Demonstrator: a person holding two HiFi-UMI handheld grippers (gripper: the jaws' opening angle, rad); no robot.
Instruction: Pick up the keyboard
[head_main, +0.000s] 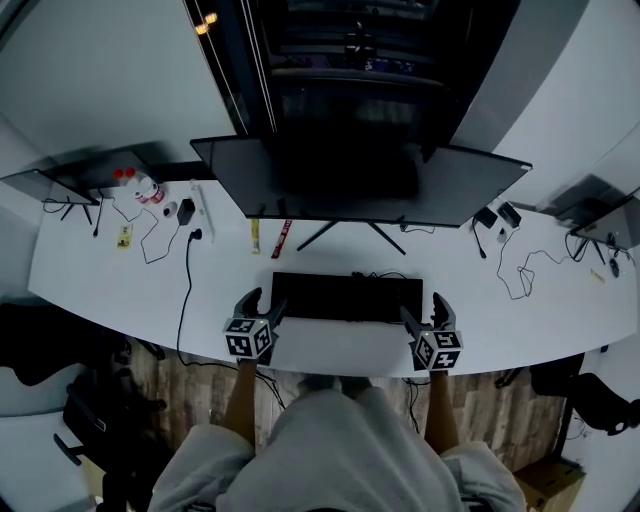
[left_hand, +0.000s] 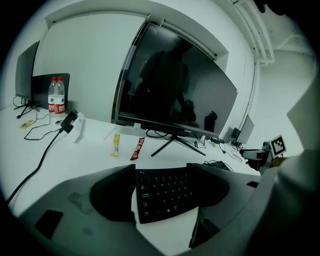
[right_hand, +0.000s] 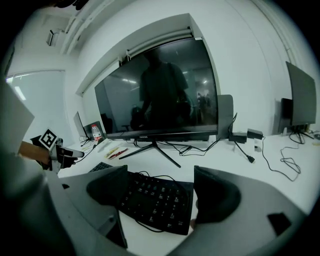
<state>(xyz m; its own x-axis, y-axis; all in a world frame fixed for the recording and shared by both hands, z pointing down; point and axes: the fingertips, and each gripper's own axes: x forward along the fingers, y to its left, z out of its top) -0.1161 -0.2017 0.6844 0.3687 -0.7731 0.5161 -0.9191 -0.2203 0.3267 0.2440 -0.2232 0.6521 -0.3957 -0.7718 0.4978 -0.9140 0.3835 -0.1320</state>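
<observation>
fingers (left_hand: 112, 192) of the left gripper (left_hand: 161, 186) stand wide apart, with the left end of the keyboard (left_hand: 167, 197) showing between them; the pads do not press on it. in the head view this gripper (head_main: 265, 303) sits at the keyboard's (head_main: 345, 297) left end, one finger outside the end and the other over the near left corner. whether either touches the keys i cannot tell.

fingers (right_hand: 215, 192) of the right gripper (right_hand: 157, 192) are just as wide, with the keyboard's (right_hand: 155, 200) right end between them and nothing clamped. its right edge lies close by the right finger. from above, this gripper (head_main: 425, 310) sits at the keyboard's right end, mirroring the left one.

each gripper carries a marker cube, left (head_main: 248, 338) and right (head_main: 437, 350), on the near side of the keyboard, with the person's forearms behind them.

the black keyboard lies flat on the white desk (head_main: 120, 290), near its front edge. a thin cable (right_hand: 150, 176) curls off the keyboard's back edge. just behind the keyboard stands a wide dark monitor (head_main: 360, 180) on splayed legs (head_main: 352, 232). behind and left of the keyboard lie a yellow packet (head_main: 255, 236) and a red packet (head_main: 282, 238). well to the left of it a black cable (head_main: 186, 290) runs off the desk, and two bottles (head_main: 140, 186) stand farther back. well to the right of the keyboard loose wires (head_main: 520, 275) trail across the desk.
</observation>
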